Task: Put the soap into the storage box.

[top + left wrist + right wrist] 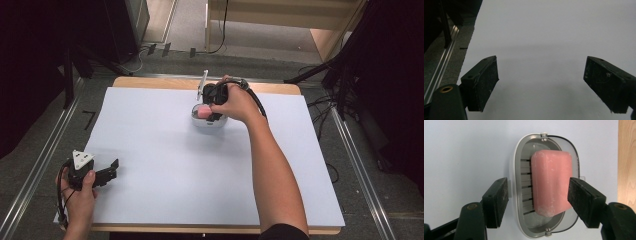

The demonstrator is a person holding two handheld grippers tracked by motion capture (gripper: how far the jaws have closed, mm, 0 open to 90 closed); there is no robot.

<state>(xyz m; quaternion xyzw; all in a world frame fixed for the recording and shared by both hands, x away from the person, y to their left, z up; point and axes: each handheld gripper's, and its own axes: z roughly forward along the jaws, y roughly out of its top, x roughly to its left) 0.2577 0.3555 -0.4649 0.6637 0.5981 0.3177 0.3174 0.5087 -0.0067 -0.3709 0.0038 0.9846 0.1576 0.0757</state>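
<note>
A pink bar of soap (551, 182) lies in an oval white soap box (513, 170) with a slatted grey tray. The bar rests off-centre, toward the clear hinged lid (203, 81), which stands open at the far side. My right gripper (537, 182) is open and hangs straight over the box. Its jaws straddle the soap (202, 112): one is close against the bar's side, the other stands well clear of it. My left gripper (114, 170) is open near the front left corner, with just bare white sheet between its jaws (541, 62).
A white sheet (150, 190) covers most of the wooden table (150, 82). Metal rails (35, 175) run along the floor on both sides. Black stands and cables (330, 75) crowd the back right.
</note>
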